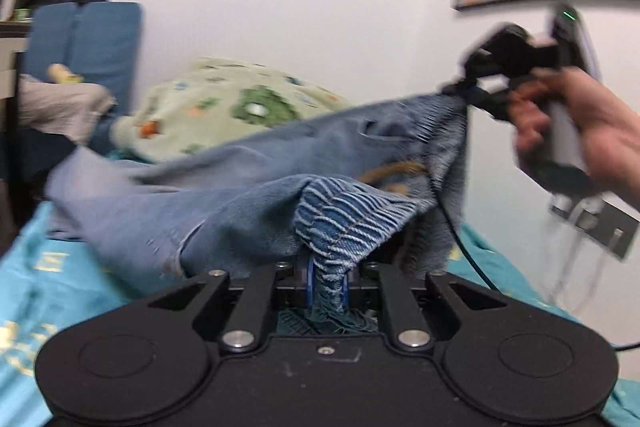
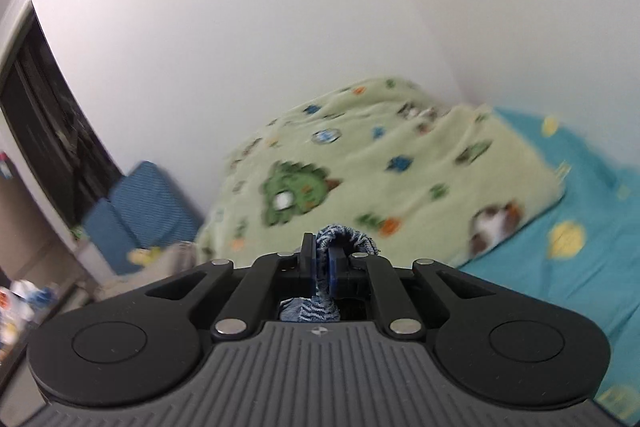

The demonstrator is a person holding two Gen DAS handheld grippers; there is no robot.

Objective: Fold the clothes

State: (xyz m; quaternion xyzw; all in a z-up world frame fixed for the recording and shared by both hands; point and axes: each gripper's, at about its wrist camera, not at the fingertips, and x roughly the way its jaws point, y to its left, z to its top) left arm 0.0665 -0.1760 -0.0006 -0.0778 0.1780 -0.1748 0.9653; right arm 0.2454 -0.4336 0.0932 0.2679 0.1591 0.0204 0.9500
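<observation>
Denim jeans [image 1: 224,203] hang in the air over the teal bed [image 1: 36,291], stretched between both grippers. Left wrist view: left gripper [image 1: 327,281] is clamped narrow on a frayed denim edge; right gripper [image 1: 466,93], in the person's hand [image 1: 580,131], pinches the far corner, higher up. Green blanket [image 1: 224,107] sits behind. Right wrist view: right gripper [image 2: 321,269] is closed tight on a denim fold, blanket and wall [image 2: 280,27] beyond.

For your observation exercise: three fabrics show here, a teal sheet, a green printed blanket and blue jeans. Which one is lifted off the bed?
The jeans: both grippers pinch them, stretched in the air. The blanket and sheet lie on the bed.
</observation>
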